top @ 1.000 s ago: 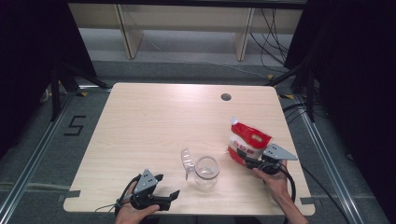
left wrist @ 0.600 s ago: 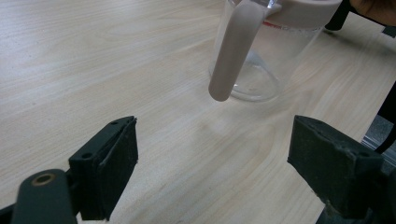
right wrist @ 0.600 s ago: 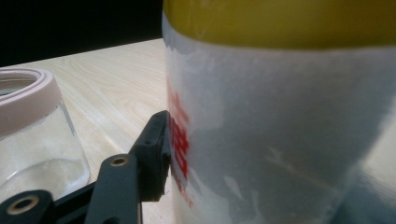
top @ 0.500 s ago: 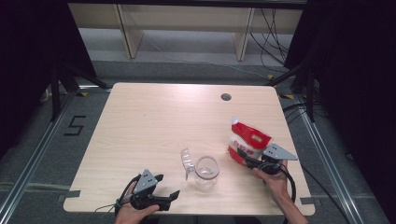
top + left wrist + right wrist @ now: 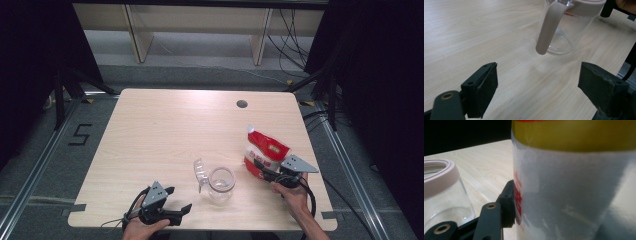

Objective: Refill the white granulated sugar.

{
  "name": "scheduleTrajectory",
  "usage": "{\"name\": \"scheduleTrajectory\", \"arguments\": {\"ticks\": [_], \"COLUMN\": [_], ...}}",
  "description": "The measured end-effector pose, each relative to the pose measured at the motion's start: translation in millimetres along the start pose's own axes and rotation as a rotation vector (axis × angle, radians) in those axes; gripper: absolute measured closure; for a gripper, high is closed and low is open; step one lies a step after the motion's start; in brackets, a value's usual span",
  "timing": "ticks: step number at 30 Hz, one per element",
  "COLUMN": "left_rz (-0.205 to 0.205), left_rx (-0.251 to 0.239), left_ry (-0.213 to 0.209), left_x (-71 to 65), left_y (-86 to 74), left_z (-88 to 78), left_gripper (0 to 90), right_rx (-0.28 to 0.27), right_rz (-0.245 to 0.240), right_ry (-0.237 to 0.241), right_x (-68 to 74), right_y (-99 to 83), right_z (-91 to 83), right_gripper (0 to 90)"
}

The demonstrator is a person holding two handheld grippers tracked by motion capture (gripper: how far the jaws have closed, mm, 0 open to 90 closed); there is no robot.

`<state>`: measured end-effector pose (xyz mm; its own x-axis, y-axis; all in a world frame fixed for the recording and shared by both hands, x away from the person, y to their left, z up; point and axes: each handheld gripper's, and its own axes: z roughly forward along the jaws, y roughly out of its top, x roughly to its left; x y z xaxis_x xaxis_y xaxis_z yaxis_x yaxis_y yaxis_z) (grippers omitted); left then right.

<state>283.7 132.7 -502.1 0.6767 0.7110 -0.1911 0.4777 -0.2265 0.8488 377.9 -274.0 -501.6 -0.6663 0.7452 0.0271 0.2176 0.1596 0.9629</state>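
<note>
The wooden table [image 5: 165,130] has a pale, light-grained top with rounded corners, and a small dark round cable hole [image 5: 242,104] sits near its far edge, right of centre. Beyond the table a low beige shelf unit [image 5: 200,20] stands against the back, with black cables [image 5: 290,30] trailing down by its right end. On the grey floor to the left a black figure 5 [image 5: 81,134] is marked. Dark curtains [image 5: 30,60] hang on both sides.
</note>
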Motion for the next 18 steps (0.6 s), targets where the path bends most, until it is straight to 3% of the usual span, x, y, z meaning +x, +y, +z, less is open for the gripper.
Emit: {"name": "scheduleTrajectory", "arguments": {"ticks": [3, 4, 5, 6, 7, 10, 12, 13, 14, 15, 17, 18], "left_rz": [0.007, 0.011, -0.005, -0.004, -0.006, -0.003, -0.003, -0.002, -0.007, -0.009, 0.0, -0.004], "left_rx": [0.004, 0.002, -0.004, -0.003, -0.003, -0.004, -0.002, -0.001, -0.006, -0.011, -0.004, -0.004], "left_ry": [0.001, 0.001, 0.001, 0.002, 0.004, 0.002, 0.004, 0.005, 0.003, 0.004, 0.008, 0.011], "left_x": [0.7, 1.1, 0.6, 0.8, 0.6, 1.4, 1.3, 1.0, 0.7, 0.6, 1.7, 1.3], "left_y": [0.0, 0.4, 0.2, 0.1, -0.1, 0.1, 0.1, -0.1, -0.1, 0.1, 0.3, -0.1], "left_z": [-0.9, -1.2, -0.7, -0.9, -1.0, -1.6, -1.5, -1.8, -1.5, -1.3, -1.9, -2.1], "left_gripper": [15.4, 15.4, 15.4, 15.4, 15.4, 15.4, 15.4, 15.4, 15.4, 15.4, 15.4, 15.4], "right_rx": [-0.01, -0.028, -0.027, -0.035, -0.016, -0.018, -0.009, -0.001, -0.017, -0.014, 0.002, 0.005], "right_rz": [-0.006, -0.04, 0.009, -0.041, -0.017, -0.058, -0.043, -0.075, -0.141, -0.126, -0.209, -0.227], "right_ry": [-0.004, -0.004, -0.01, -0.019, -0.015, -0.026, -0.038, -0.035, -0.049, -0.049, -0.076, -0.076], "right_x": [1.2, -0.4, 3.3, 0.2, 3.4, 4.2, 8.5, 8.2, 6.3, 10.0, 11.4, 13.3], "right_y": [2.8, 4.1, 4.1, 5.1, 6.6, 8.7, 9.8, 11.7, 13.2, 13.6, 17.6, 18.7], "right_z": [-2.0, -1.6, -3.5, -4.5, -6.8, -10.7, -16.0, -18.1, -19.1, -21.0, -24.7, -25.0], "right_gripper": [50.3, 50.4, 50.4, 50.4, 50.4, 50.5, 50.5, 50.5, 50.5, 50.5, 50.6, 50.6]}}
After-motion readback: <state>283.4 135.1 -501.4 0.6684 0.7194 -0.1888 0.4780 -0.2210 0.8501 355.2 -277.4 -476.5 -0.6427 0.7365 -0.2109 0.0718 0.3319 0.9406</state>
